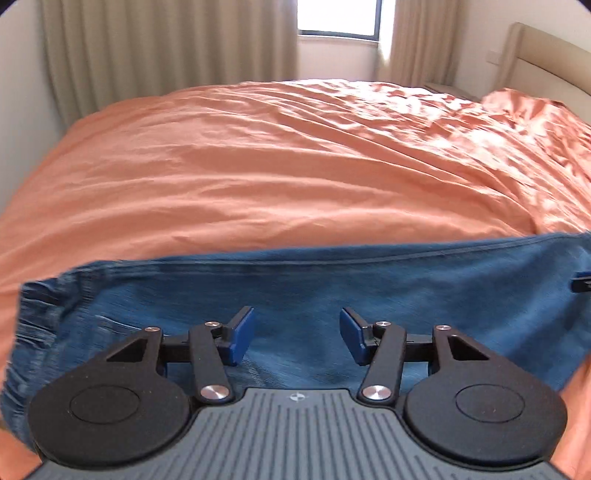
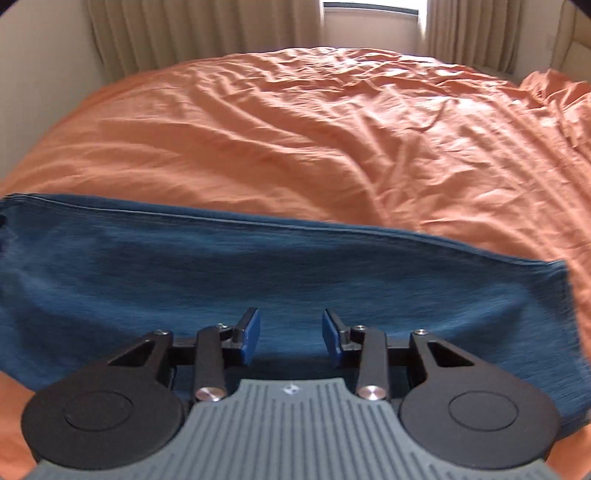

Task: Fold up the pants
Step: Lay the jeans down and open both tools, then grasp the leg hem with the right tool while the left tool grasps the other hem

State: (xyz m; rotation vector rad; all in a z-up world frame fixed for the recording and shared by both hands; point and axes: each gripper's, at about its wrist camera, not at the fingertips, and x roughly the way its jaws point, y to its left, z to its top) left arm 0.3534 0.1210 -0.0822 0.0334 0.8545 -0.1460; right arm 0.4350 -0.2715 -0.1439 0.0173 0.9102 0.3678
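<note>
Blue denim pants (image 1: 332,284) lie flat across the near side of an orange bed, folded lengthwise with one leg on the other. The gathered waistband (image 1: 37,314) is at the left in the left wrist view. The leg hem (image 2: 565,295) is at the right in the right wrist view, where the pants (image 2: 221,266) fill the lower half. My left gripper (image 1: 297,334) is open and empty, just above the denim near the waist end. My right gripper (image 2: 291,332) is open and empty above the leg end. The right gripper's tip (image 1: 583,282) shows at the left view's right edge.
The orange bedsheet (image 1: 295,166) is wrinkled and stretches far beyond the pants. A beige headboard (image 1: 546,55) stands at the far right. Beige curtains (image 1: 166,44) and a bright window (image 1: 338,18) are behind the bed. A pale wall (image 2: 37,55) runs along the left side.
</note>
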